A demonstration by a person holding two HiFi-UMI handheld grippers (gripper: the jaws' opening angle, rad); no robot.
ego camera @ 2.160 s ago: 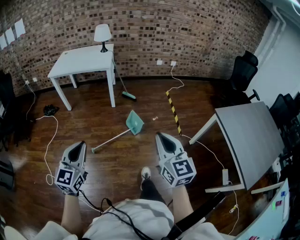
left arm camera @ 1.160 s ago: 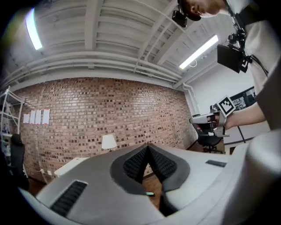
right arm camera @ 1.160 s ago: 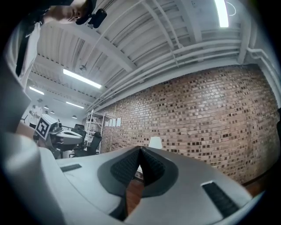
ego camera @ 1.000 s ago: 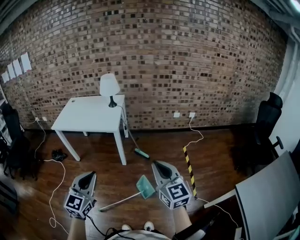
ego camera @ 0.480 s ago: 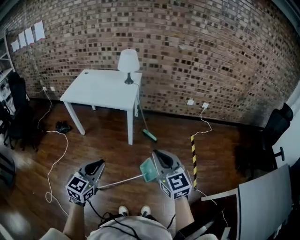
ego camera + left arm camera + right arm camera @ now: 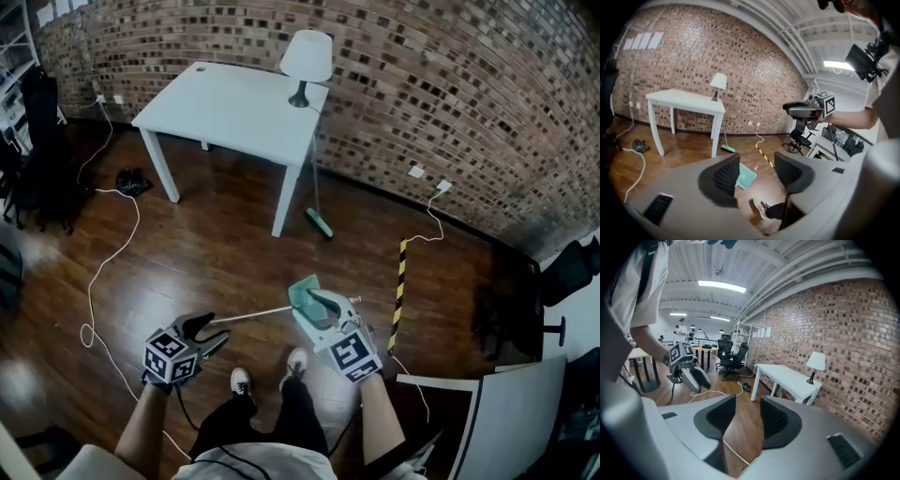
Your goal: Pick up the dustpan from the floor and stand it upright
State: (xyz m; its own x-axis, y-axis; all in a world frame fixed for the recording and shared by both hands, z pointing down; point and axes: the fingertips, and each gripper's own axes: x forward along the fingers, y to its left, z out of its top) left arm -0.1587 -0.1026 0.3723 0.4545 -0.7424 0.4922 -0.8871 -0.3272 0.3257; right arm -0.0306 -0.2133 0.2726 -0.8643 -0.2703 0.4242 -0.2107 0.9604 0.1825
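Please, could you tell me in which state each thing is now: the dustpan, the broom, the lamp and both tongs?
Dustpan: lying flat on the floor, not held.
Broom: standing, leaning at the white table, head on the floor.
Lamp: upright on the table.
Left tongs: open, jaws have just been opening, nothing between them.
Right tongs: open, jaws have just been opening, nothing between them.

Teal dustpan [image 6: 302,292], white table [image 6: 225,105]
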